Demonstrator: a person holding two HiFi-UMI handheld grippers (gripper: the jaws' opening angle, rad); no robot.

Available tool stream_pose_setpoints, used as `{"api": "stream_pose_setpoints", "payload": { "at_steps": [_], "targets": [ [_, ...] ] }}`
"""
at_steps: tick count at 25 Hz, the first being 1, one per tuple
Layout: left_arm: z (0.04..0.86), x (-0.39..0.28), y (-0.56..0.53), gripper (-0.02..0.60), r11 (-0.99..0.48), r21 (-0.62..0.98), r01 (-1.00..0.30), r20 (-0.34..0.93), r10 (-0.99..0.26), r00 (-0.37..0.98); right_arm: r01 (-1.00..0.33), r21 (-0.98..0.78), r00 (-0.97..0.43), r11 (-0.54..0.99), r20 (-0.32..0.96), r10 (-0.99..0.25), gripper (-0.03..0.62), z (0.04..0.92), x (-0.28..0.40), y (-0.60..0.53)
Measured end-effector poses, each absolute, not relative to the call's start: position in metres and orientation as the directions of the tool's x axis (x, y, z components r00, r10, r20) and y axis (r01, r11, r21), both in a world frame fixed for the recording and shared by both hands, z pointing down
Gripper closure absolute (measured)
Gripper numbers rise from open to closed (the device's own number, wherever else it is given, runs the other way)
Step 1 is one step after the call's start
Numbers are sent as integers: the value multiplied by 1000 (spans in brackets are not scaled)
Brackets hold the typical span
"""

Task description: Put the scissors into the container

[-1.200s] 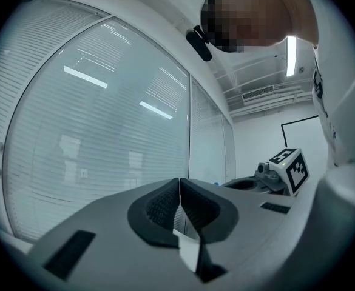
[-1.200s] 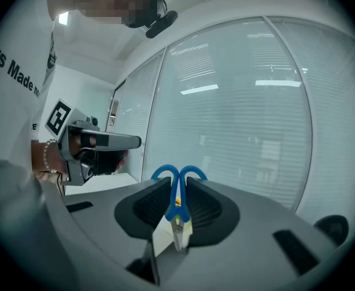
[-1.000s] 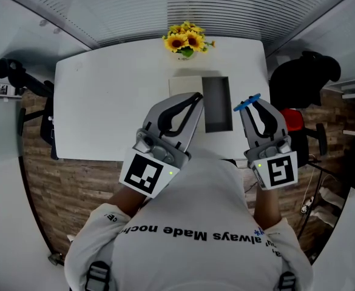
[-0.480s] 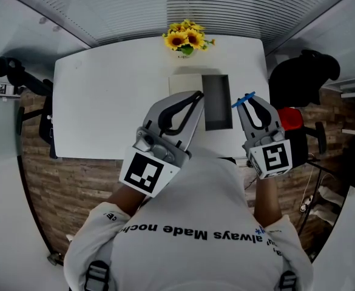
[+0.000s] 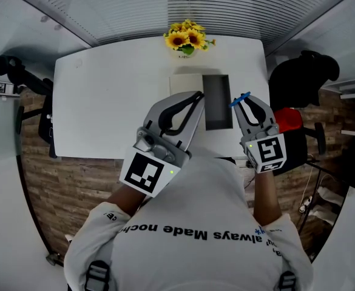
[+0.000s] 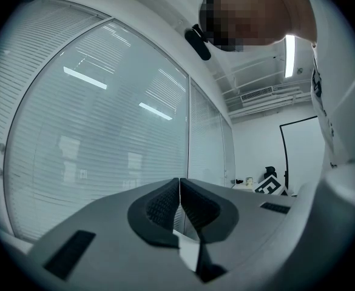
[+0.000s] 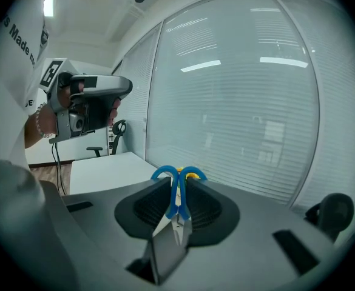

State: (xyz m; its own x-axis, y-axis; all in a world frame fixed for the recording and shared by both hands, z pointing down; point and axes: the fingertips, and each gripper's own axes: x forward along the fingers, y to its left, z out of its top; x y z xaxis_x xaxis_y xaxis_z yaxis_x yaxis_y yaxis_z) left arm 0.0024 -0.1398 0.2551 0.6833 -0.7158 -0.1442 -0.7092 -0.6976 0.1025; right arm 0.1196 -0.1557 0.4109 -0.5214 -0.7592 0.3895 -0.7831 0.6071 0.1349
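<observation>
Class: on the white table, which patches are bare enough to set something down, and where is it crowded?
Bare: the left half of the white table, left of the yellow sunflowers and the rectangular grey container. Crowded: from sunflowers to container, centre-right.

The scissors point(image 7: 176, 200) had blue handles. The left gripper point(image 5: 197, 94) and the right gripper point(image 5: 248, 100) were grey with black pads point(image 7: 150, 208), and their cubes point(image 5: 145, 173) had black and white squares. The table point(image 5: 104, 102) was white. The flowers point(image 5: 186, 39) were yellow with green leaves. The container point(image 5: 216, 105) was dark grey inside. The floor point(image 5: 74, 174) was brown, like strips of wood. The shirt point(image 5: 189, 205) was white with black letters.
</observation>
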Motion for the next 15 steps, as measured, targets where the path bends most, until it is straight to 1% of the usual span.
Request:
{"api": "stream_pose_setpoints", "payload": {
  "at_steps": [15],
  "targets": [
    [258, 0, -138, 558, -689, 107, -717, -137, -725, 675, -782, 112, -507, 613, 459, -730, 507, 452, 120, -160]
  ]
}}
